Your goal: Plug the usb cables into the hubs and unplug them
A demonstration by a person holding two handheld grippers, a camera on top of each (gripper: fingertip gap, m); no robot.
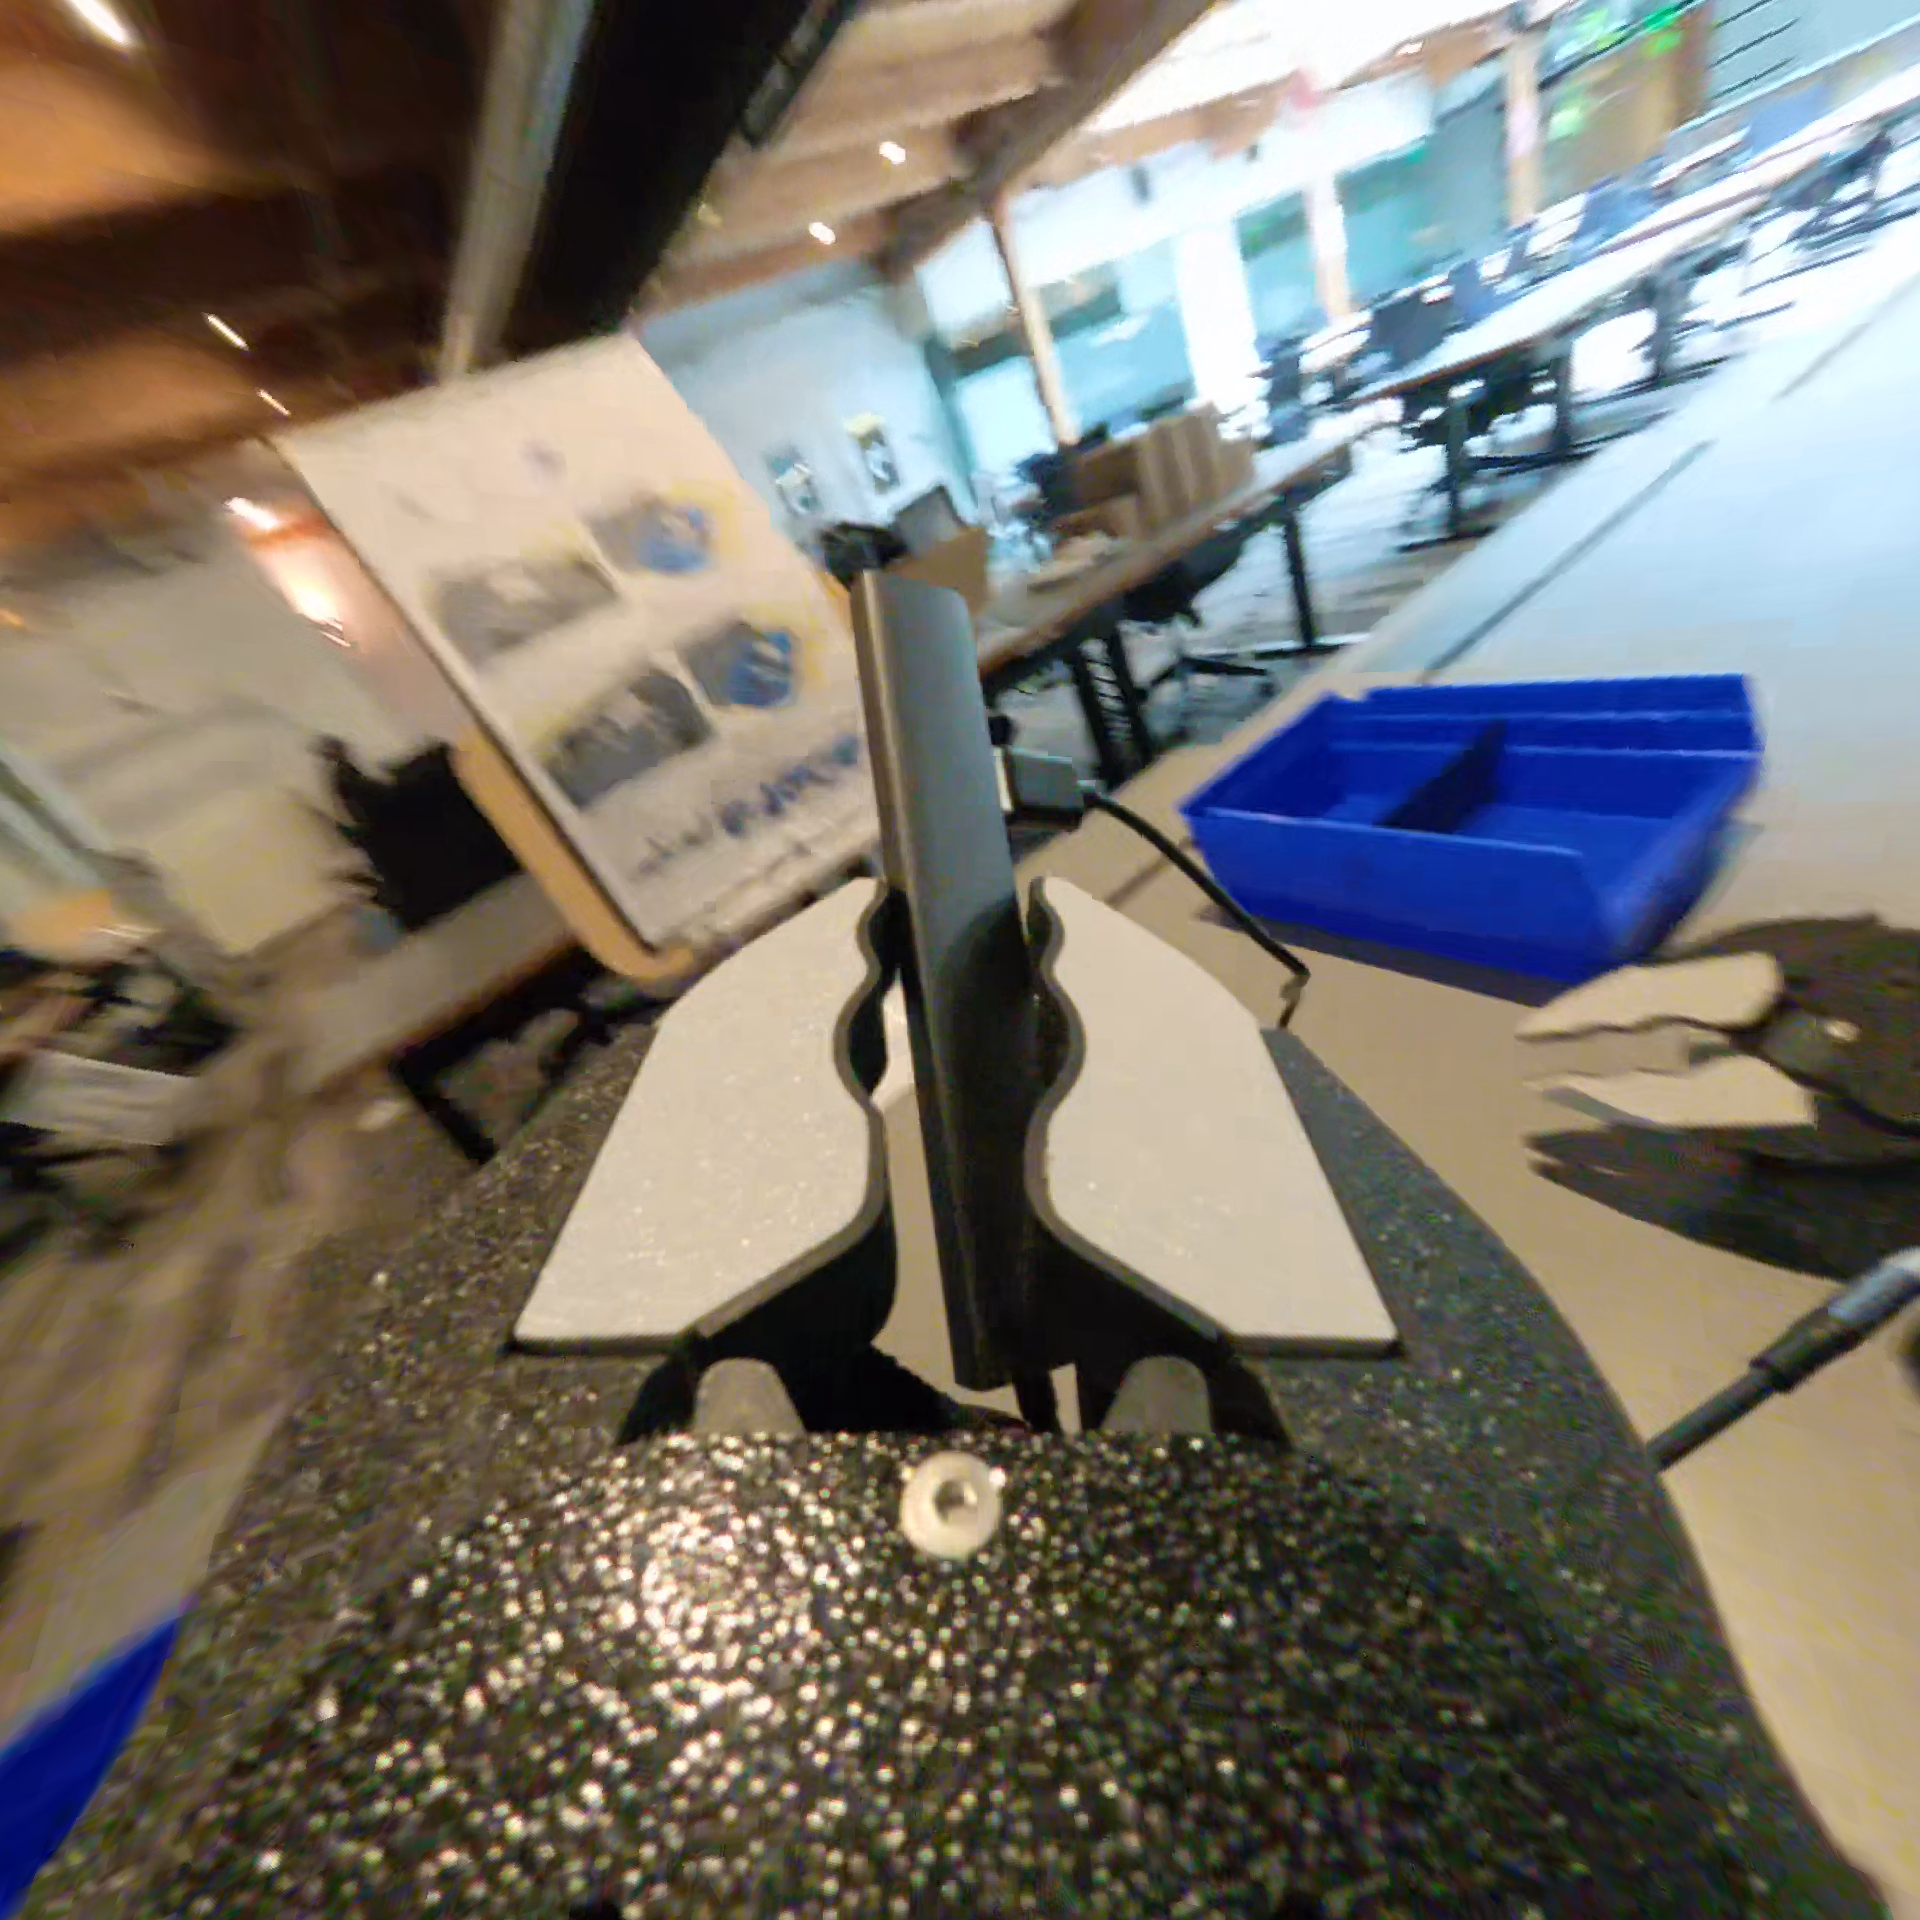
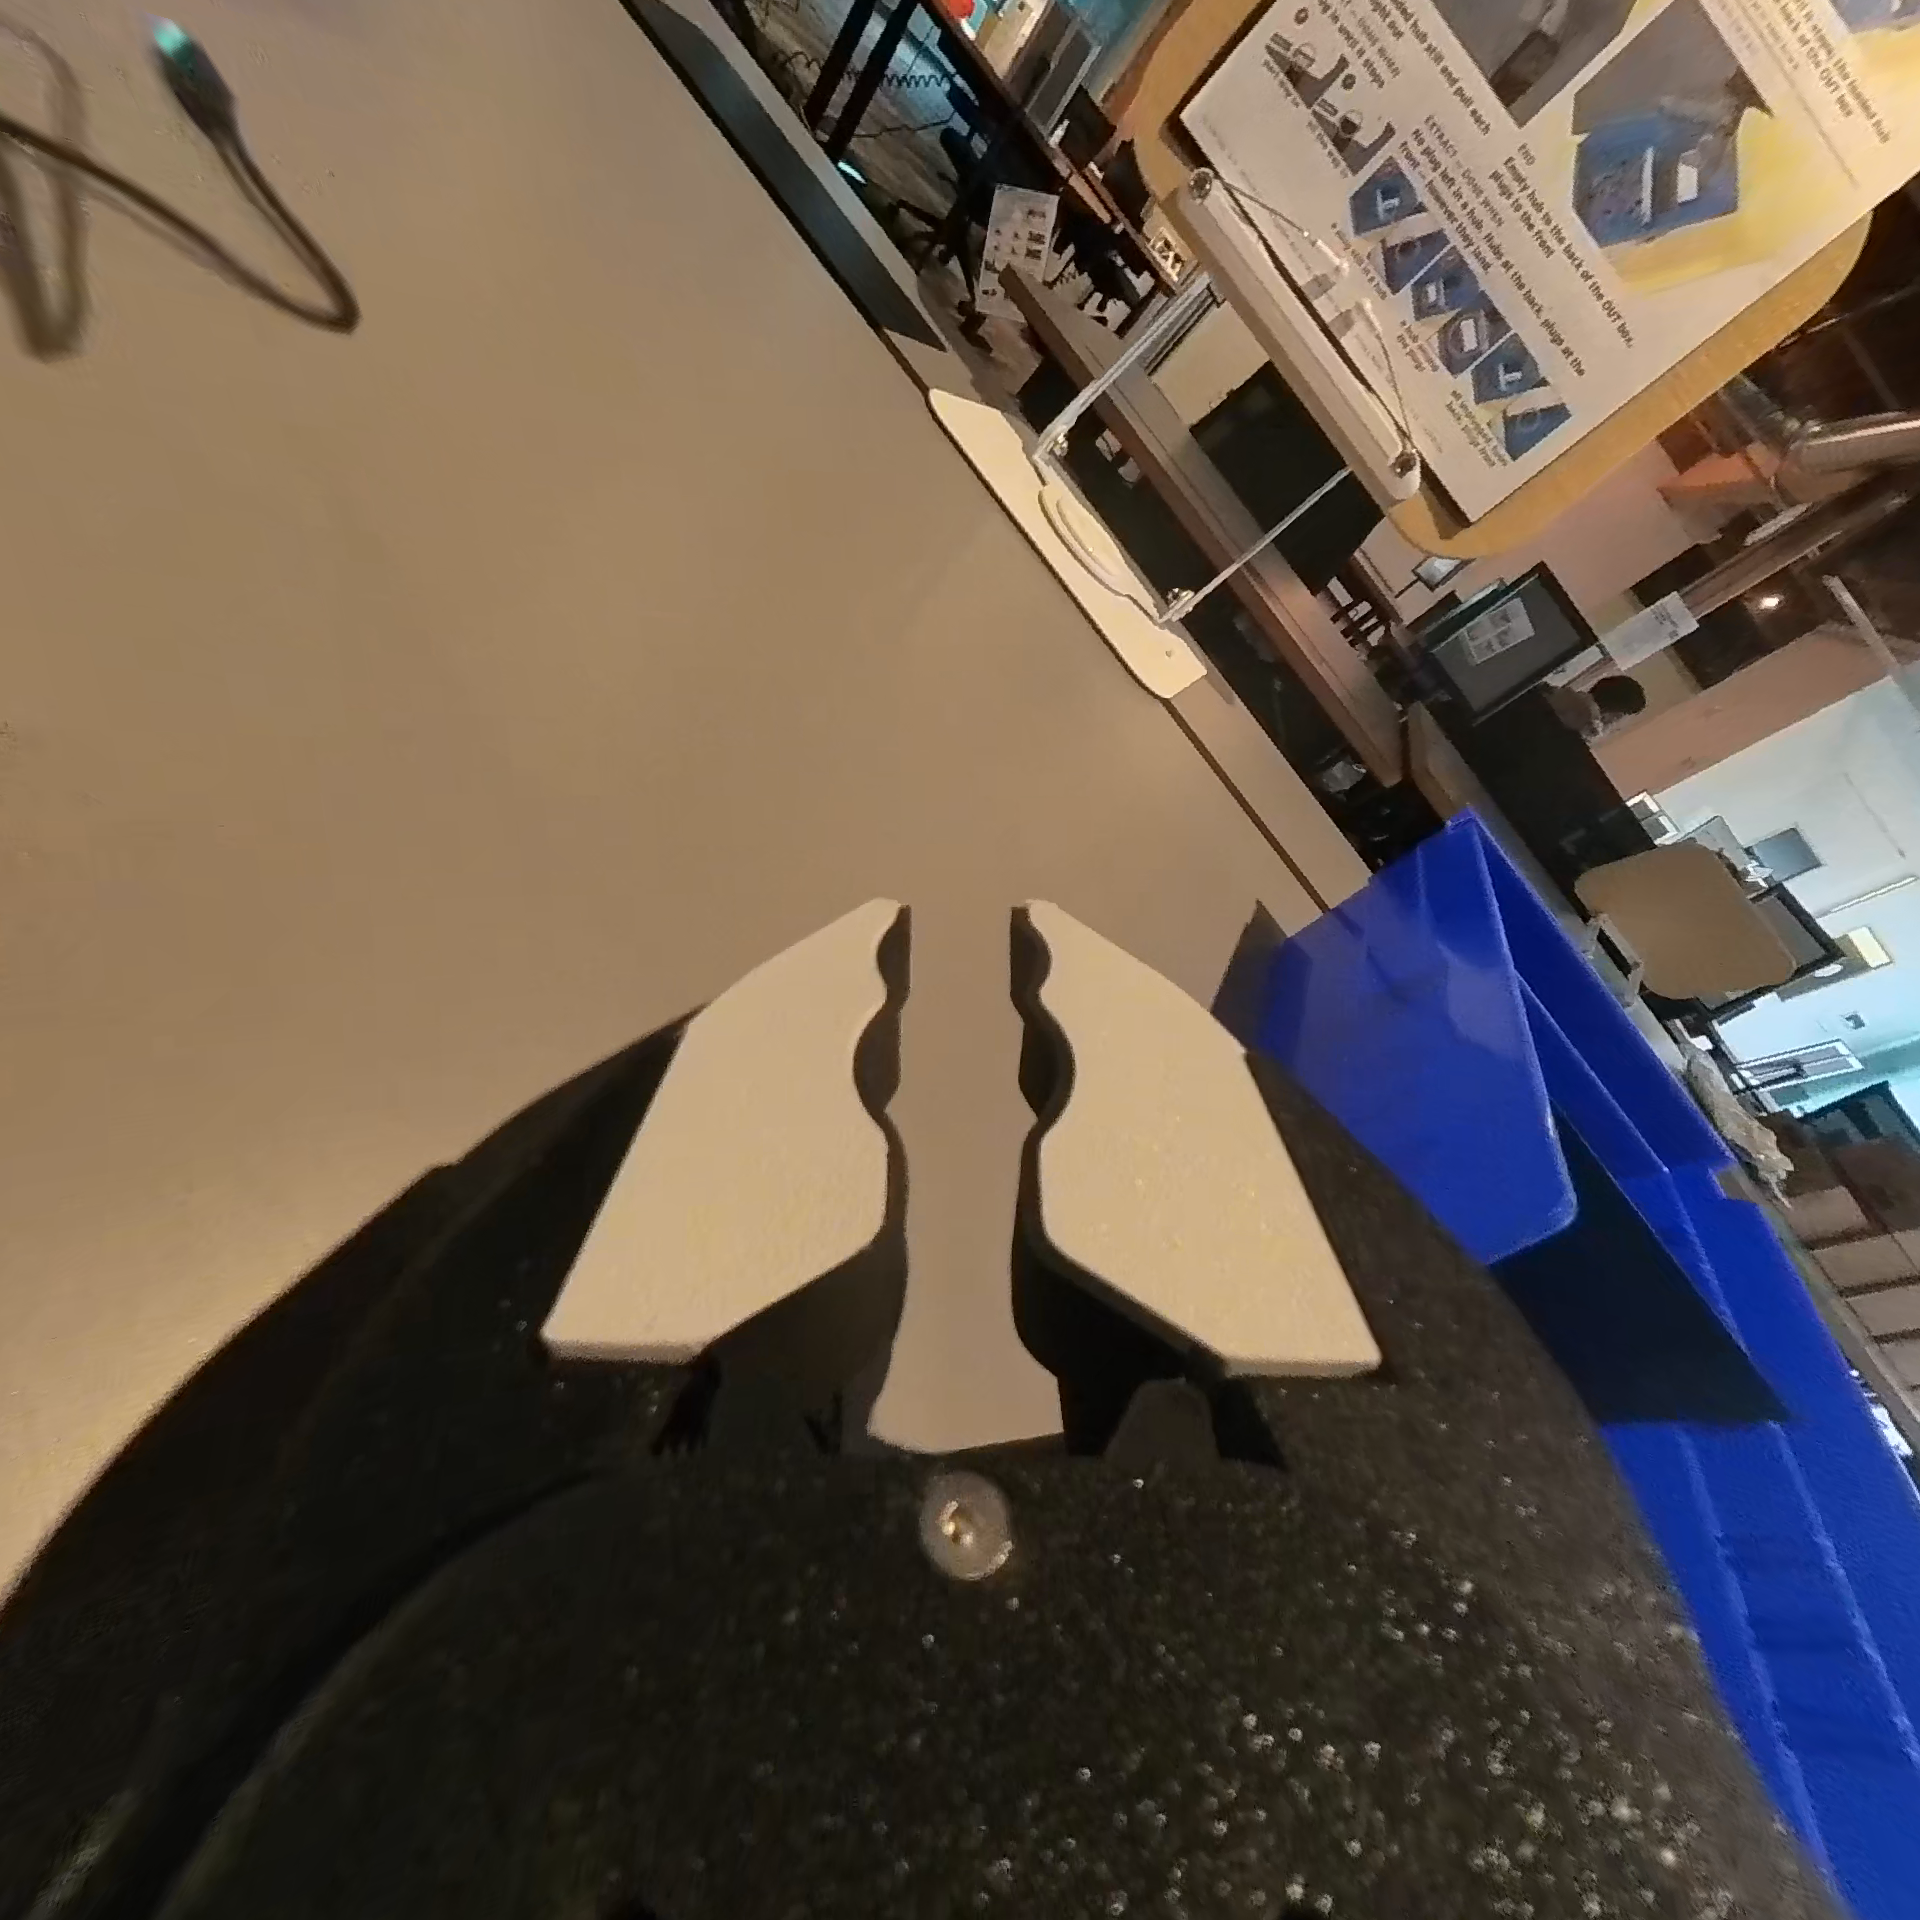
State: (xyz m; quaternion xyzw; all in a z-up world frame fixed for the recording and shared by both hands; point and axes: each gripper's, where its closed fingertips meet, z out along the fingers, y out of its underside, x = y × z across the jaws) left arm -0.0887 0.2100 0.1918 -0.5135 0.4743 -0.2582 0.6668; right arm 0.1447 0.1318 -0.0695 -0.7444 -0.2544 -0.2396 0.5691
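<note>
The hub [image 1: 935, 831], a slim dark slab, is standing on end between the fingers of the left tool [image 1: 956, 904], which is pinching it near its lower half while the upper half is sticking out ahead of the fingertips. One usb cable's grey plug [image 1: 1039, 781] is sitting in the hub's side just beyond the right fingertip, and its black cord [image 1: 1195, 883] is drooping away toward the surface [image 1: 1558, 1351].

The hub looks light and rigid with smooth faces, so it is probably prone to twisting in the pads when a plug is pulled. The plug's hard grey shell, not the limp cord, looks like the place to take hold, pulling straight out along the port.

The right tool [image 2: 961, 914] is holding nothing; its fingers are standing slightly apart with only bare surface showing through the gap. In the left wrist view it [image 1: 1662, 1049] is hanging off to the right of the left tool, well short of the plug. Far ahead and left of the right tool, a loose cable [image 2: 260, 249] is lying on the surface. A blue bin [image 1: 1486, 810] is sitting beyond the plug, to the right of the hub, and an instruction board [image 1: 582, 623] is leaning off to the left.
</note>
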